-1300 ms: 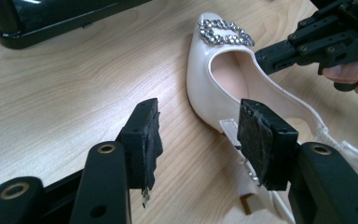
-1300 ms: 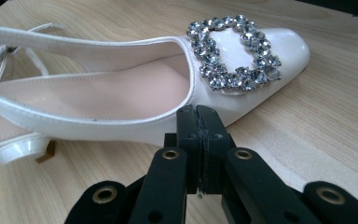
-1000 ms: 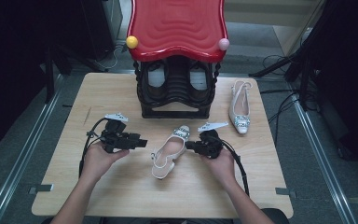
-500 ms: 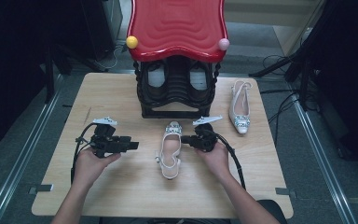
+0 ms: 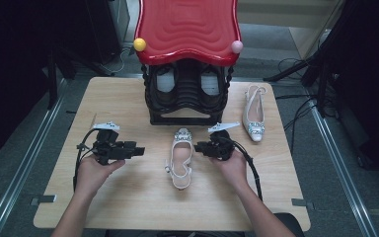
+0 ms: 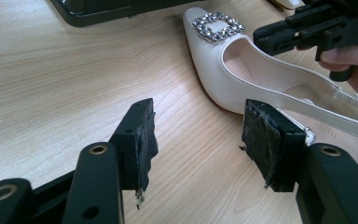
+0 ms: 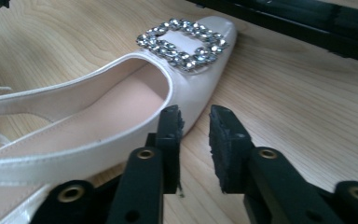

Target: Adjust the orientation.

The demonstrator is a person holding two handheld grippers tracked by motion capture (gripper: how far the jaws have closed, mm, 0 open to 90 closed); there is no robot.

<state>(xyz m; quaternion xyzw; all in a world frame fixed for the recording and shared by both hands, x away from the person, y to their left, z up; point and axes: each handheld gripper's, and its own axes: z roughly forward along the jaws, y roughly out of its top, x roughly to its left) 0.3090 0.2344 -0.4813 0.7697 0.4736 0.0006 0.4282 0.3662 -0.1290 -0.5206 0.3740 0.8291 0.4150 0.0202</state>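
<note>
The white slingback shoe (image 5: 179, 158) is lying on the table (image 5: 128, 207) between both grippers, toe pointing at the black shoe rack (image 5: 187, 94). It's looking light but floppy at the strap, so I'd be grabbing the stiffer side wall near the jeweled buckle (image 7: 186, 39) (satin finish, probably slippery). The right gripper (image 7: 193, 140) has just been opening, jaws narrow with nothing between them, just beside the shoe. The left gripper (image 6: 196, 140) is gaping wide, empty. The heel is getting cut off in both gripper views.
</note>
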